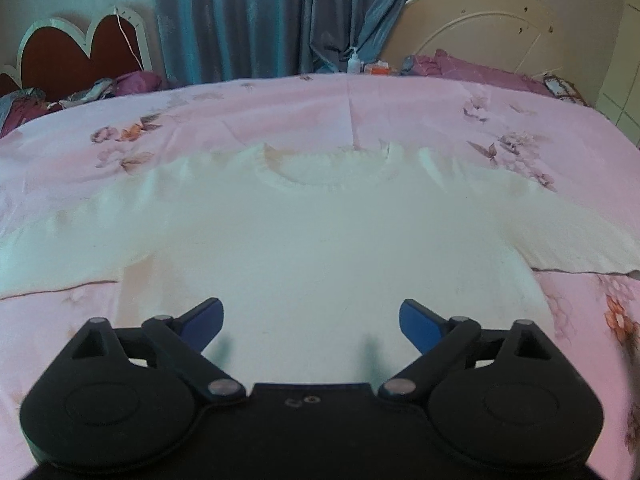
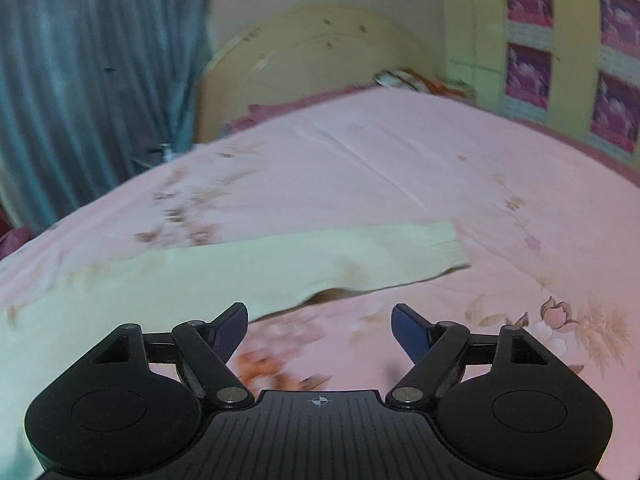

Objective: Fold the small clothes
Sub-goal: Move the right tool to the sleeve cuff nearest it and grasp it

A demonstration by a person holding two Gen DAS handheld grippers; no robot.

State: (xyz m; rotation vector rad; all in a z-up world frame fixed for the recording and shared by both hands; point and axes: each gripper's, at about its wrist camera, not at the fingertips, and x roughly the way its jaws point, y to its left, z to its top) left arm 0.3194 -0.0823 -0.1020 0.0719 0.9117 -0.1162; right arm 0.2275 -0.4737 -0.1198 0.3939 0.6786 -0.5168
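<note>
One white sweater [image 1: 320,232] flat on pink bedsheet [image 1: 280,112], two grippers, jaws apart

Your sweater [image 1: 320,232] lies flat on the bed [image 1: 360,108], collar [image 1: 324,168] at 12 o'clock, sleeves out toward 9 and 3. Your left tongs [image 1: 312,320] hover over its hem; your right tongs [image 2: 320,332] sit before its sleeve [image 2: 320,264]. A headboard [image 1: 476,28] stands behind at 1 o'clock.

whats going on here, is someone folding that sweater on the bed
Not yet folded. A cream sweater lies spread flat, neckline away, on a pink floral bedsheet. The left gripper hovers open over the sweater's lower body, holding nothing. The right gripper is also open and empty, over the sheet just short of the outstretched sleeve. Both sleeves are still spread out.
</note>
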